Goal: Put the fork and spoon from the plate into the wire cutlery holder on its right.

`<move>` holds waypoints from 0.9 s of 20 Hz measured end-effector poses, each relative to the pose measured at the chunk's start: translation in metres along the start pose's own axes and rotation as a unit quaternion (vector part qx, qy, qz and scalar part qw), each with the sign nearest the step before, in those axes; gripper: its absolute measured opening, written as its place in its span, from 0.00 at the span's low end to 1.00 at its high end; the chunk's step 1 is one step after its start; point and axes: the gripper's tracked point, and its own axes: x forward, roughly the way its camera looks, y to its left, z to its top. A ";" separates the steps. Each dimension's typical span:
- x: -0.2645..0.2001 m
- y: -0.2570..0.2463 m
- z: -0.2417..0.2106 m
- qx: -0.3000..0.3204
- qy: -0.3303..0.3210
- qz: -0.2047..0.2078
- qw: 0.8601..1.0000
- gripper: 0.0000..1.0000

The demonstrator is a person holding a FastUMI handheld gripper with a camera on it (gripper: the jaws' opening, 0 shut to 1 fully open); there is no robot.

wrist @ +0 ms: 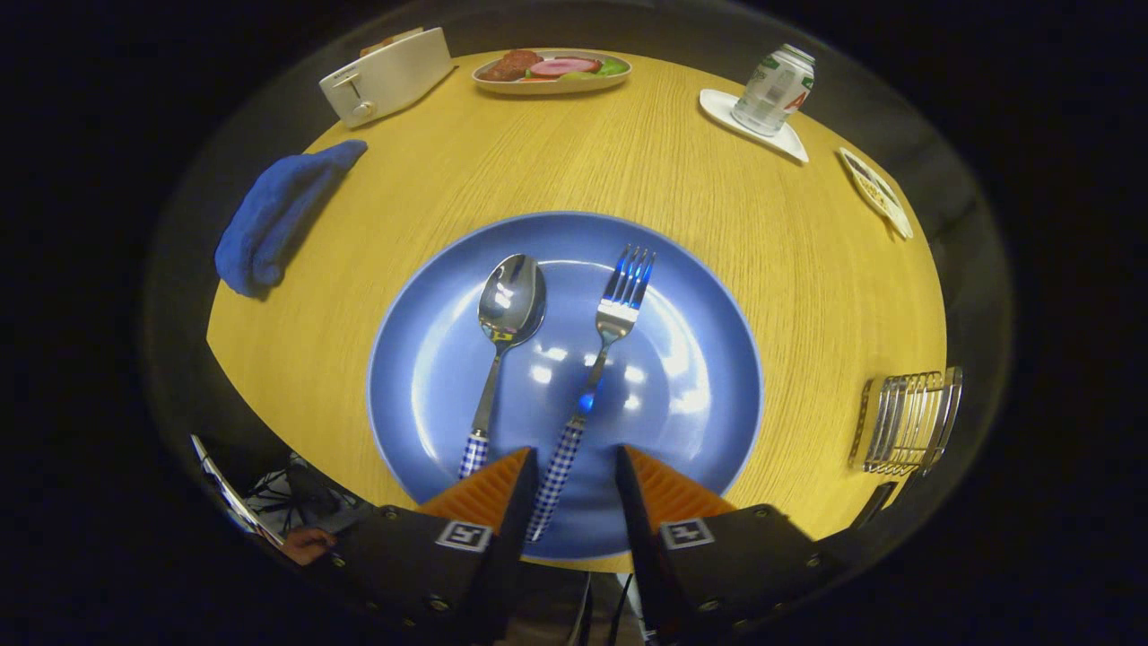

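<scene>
Hovering over the blue plate (691, 422), the claw (576, 467) stands wide with the fork (592, 377) handle between its fingers; the spoon (502, 341) lies just left. Closing off-centre could nudge the spoon or skid the fork; the wire cutlery holder (906, 422) waits rightward on the table (717, 197).

We see the steel spoon (508, 332) and fork (603, 359) lying side by side on the blue plate (708, 359), checked blue-and-white handles toward us; the empty wire cutlery holder (906, 422) stands well right of it.
</scene>
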 end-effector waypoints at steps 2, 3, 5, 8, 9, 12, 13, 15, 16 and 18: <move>0.000 0.000 0.003 -0.007 0.026 -0.004 1.000 0.28; 0.002 -0.001 0.000 -0.014 0.035 0.004 0.999 0.18; 0.001 -0.002 -0.002 -0.032 0.059 0.020 0.998 0.18; -0.007 -0.012 -0.007 -0.075 0.083 0.027 0.993 0.18; -0.012 -0.015 -0.006 -0.084 0.084 0.029 0.992 0.18; -0.022 -0.023 0.005 -0.084 0.090 0.042 0.992 0.18; -0.021 -0.023 0.005 -0.078 0.090 0.049 0.992 0.18; -0.016 -0.035 0.008 -0.092 0.091 0.030 0.991 0.00; -0.017 -0.032 0.004 -0.088 0.097 0.036 0.991 0.00; -0.020 -0.018 -0.007 -0.065 0.108 0.061 0.990 0.00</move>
